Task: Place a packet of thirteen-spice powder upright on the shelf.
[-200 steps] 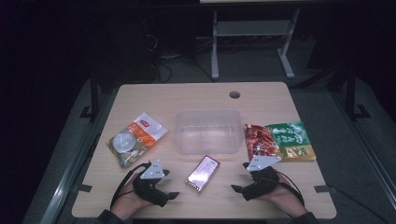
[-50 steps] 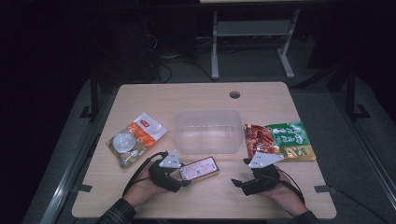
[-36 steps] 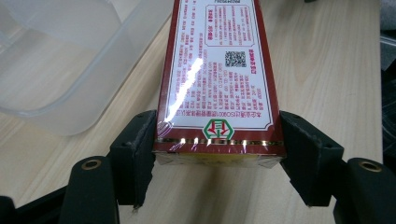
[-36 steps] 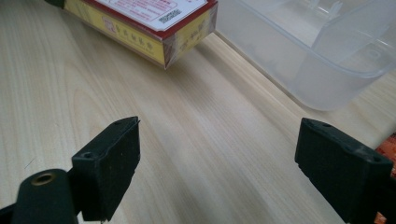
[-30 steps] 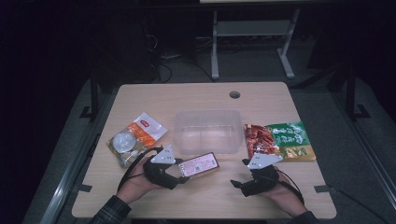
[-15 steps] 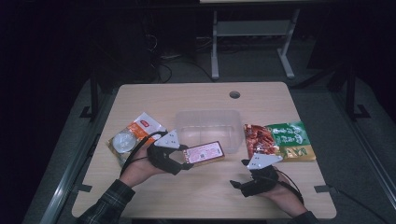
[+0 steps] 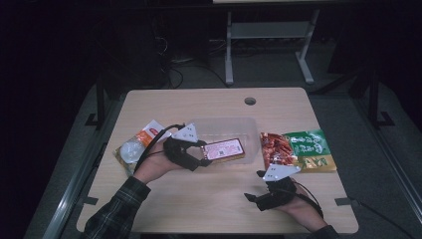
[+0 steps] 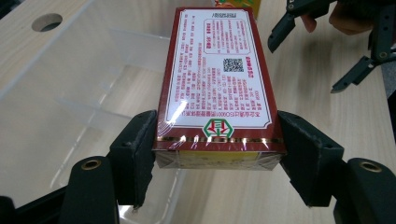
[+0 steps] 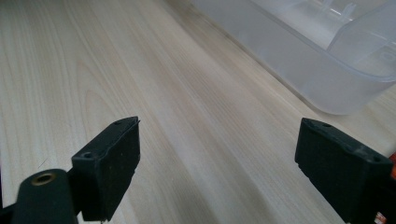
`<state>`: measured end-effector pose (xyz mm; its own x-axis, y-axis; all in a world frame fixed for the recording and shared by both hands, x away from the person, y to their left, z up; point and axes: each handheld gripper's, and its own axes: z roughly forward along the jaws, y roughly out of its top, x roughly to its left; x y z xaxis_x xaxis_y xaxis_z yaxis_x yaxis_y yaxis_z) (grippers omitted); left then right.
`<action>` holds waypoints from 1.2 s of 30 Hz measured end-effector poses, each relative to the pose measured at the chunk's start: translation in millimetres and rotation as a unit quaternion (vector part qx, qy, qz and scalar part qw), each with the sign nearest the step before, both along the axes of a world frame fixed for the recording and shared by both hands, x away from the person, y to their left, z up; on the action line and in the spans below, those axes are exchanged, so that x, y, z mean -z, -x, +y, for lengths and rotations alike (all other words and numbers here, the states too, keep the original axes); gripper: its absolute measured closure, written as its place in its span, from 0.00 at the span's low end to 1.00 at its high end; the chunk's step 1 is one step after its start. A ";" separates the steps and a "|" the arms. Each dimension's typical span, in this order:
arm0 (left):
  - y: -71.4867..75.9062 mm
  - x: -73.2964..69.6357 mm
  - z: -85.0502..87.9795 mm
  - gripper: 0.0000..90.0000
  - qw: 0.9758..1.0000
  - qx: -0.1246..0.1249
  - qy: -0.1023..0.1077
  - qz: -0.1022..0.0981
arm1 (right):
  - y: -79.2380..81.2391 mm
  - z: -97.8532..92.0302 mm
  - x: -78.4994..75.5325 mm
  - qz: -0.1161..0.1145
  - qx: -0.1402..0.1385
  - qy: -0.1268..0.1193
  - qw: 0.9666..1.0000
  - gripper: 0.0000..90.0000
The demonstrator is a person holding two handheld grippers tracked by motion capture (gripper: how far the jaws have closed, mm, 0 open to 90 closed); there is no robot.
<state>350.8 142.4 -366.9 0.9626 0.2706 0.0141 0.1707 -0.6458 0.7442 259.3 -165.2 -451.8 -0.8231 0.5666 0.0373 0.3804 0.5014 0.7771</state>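
Left gripper (image 7: 201,155) clamped on red-bordered box (image 7: 225,149) by its near short end, long axis pointing away, held over near rim of clear plastic bin (image 7: 249,130) (bin directly beneath and ahead). Right gripper (image 7: 266,197) idle, jaws wide apart, resting on table (image 7: 209,199), farther from bin.

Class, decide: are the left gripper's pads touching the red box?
Touching. In the left gripper view, both pads press the sides of the red box, held above the clear bin.
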 end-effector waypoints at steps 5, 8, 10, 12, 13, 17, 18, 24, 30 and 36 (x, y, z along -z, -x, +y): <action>-15.1 -6.6 -9.0 0.36 1.000 0.007 -0.001 -0.005 | -0.1 -0.3 -0.1 0.001 0.000 -0.001 1.000 0.15; -23.5 -9.6 -12.5 0.36 1.000 0.008 -0.001 -0.007 | -0.1 -0.3 0.1 0.001 -0.001 -0.001 1.000 0.15; -26.4 -10.0 -13.8 0.36 1.000 0.010 0.000 -0.006 | -0.5 -0.6 0.5 -0.001 -0.002 -0.002 1.000 0.15; -35.2 -10.4 -17.7 0.36 1.000 0.015 -0.003 -0.005 | -0.6 -0.8 0.6 0.001 -0.002 -0.002 1.000 0.15; -35.2 -10.4 -17.7 0.36 1.000 0.015 -0.003 -0.005 | -0.6 -0.8 0.6 0.001 -0.002 -0.002 1.000 0.15; -47.2 -10.5 -24.9 0.36 1.000 0.020 -0.013 0.001 | 0.0 -1.0 0.2 0.003 0.000 -0.004 1.000 0.15; -49.5 -10.3 -26.5 0.36 1.000 0.020 -0.014 0.001 | 0.0 -0.9 0.2 0.005 0.001 -0.004 1.000 0.15; -61.4 -10.4 -32.9 0.36 1.000 0.023 -0.021 0.003 | 0.1 -0.9 0.5 0.004 -0.001 -0.004 1.000 0.15; -72.3 -9.3 -41.2 0.36 0.999 0.026 -0.027 0.003 | 0.2 -1.1 0.5 0.004 -0.002 -0.005 1.000 0.15; -76.7 -7.9 -46.4 0.36 0.999 0.027 -0.023 0.003 | 0.3 -1.4 0.3 0.005 -0.003 -0.006 1.000 0.15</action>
